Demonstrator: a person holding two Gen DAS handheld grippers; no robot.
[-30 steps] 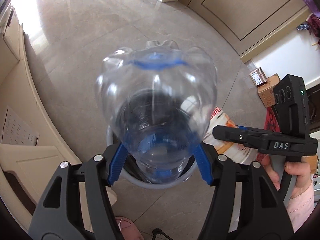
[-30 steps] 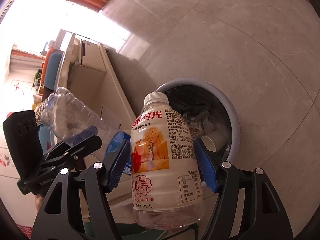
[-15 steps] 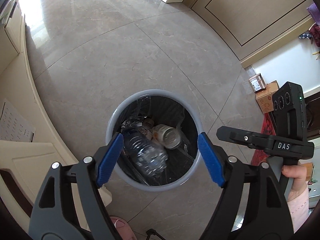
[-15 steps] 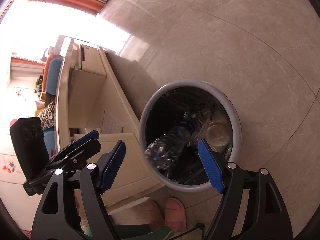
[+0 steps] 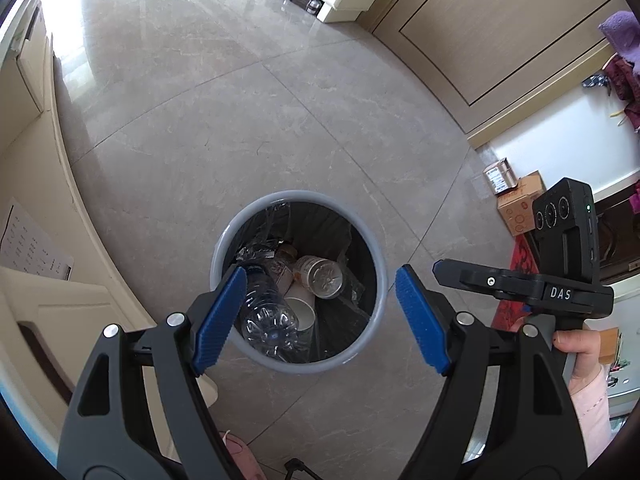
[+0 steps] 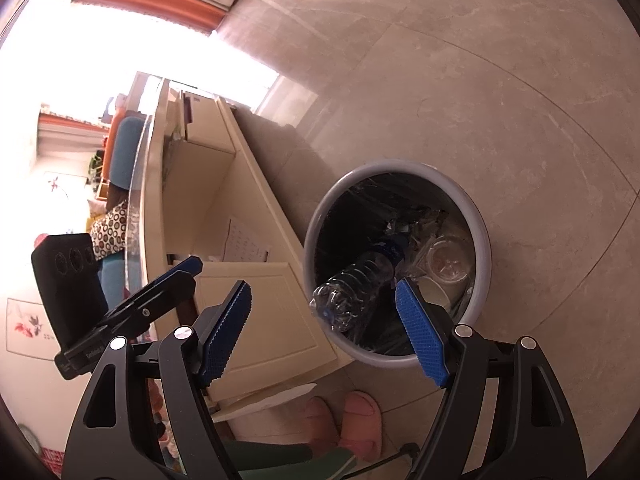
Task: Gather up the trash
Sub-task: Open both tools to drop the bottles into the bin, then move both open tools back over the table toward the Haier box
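**Above the bin: both grippers empty, trash deposited**

Nearest the lens in each wrist view, the blue-padded jaws stand wide apart with nothing between them: the left gripper (image 5: 320, 316) and the right gripper (image 6: 324, 328) both hold nothing. Directly below and ahead of the left gripper stands the grey bin (image 5: 376, 256), lined with a black bag. Inside lie a clear water bottle (image 5: 266, 312), slanted against the near-left wall with its base uppermost, a labelled drink bottle (image 5: 322, 278) on its side, and a paper cup (image 5: 300, 312) between them. The right wrist view shows the same clear water bottle (image 6: 352, 288) leaning on the bin rim nearest the cabinet (image 6: 256, 292). Such empty bottles are judged light, thin-walled and slippery; a grip across the ribbed midsection would hold best, with modest squeeze to avoid buckling. Both grippers point steeply downward at the floor (image 5: 240, 120), the right gripper (image 5: 520, 284) level with and just right of the left. Pink slippers (image 6: 344, 420) appear underneath.
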